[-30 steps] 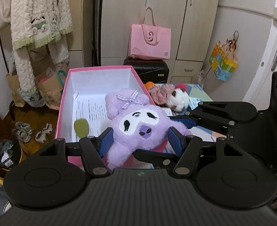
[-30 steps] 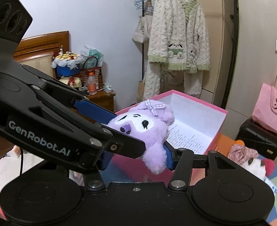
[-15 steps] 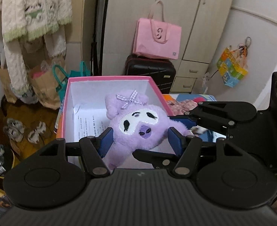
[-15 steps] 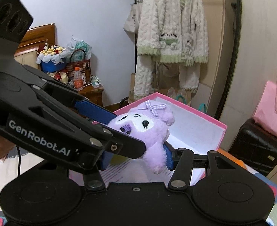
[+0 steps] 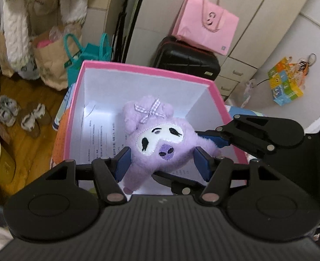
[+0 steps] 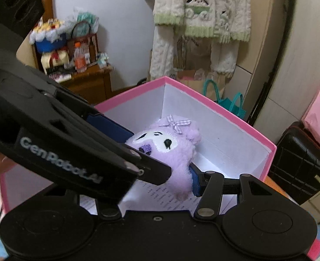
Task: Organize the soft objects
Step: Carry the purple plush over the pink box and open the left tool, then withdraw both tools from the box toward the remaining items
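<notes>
The left gripper and the right gripper both have their jaws closed on the purple plush toy, one pair pressing each side of its body. The toy hangs held over the open pink box, above the printed paper sheet lining its floor. Beyond the box's far wall stand a black suitcase and a pink bag.

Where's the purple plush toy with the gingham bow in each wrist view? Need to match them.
Left wrist: purple plush toy, centre frame, face toward the camera.
Right wrist: same toy, centre, partly behind the other claw's black arm.
Shared landmark: pink-rimmed white box behind and below it.
</notes>
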Motion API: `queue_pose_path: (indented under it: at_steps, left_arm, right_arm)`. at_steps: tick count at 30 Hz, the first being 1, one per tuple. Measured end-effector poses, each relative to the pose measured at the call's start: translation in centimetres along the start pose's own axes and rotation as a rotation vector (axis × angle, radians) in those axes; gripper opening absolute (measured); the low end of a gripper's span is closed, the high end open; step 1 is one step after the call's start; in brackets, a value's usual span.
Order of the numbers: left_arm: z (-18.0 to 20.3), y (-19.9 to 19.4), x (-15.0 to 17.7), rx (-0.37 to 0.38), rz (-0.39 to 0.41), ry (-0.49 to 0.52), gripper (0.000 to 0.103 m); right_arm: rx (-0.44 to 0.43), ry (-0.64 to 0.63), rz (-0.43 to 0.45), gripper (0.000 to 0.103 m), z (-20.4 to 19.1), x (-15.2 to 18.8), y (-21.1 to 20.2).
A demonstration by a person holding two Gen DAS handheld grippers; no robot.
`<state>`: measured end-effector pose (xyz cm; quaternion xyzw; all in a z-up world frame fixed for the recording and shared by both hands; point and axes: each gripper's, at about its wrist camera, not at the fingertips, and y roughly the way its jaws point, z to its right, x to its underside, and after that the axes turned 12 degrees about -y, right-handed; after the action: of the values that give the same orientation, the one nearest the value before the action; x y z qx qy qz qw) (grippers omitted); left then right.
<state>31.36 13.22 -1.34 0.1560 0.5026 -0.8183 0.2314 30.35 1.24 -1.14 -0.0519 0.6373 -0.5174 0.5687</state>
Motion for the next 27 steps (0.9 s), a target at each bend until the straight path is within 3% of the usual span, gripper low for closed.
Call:
queue_pose_path:
  at_steps: [14, 16, 18, 27]
  left_arm:
    - [-0.8, 2.6, -0.6, -0.044, -0.077, -0.076, 0.058]
    - [-0.8, 2.5, -0.5, -0.040, -0.075, -0.074, 0.058]
    - [-0.6, 2.1, -0.3, -0.031, -0.066, -0.060, 0.059]
    - [1.6, -2.2, 1.3, -0.025, 0.031, 0.073, 0.062]
  right_arm:
    - [0.034, -0.159, -0.141, 0.060, -0.5, -0.5, 2.8]
    - [0.038, -0.176, -0.148, 0.063, -0.5, -0.5, 2.7]
    - [0.050, -0.176, -0.146, 0.068, -0.5, -0.3, 2.5]
    - [0.061, -0.112, -0.109, 0.069, 0.1, 0.6, 0.5]
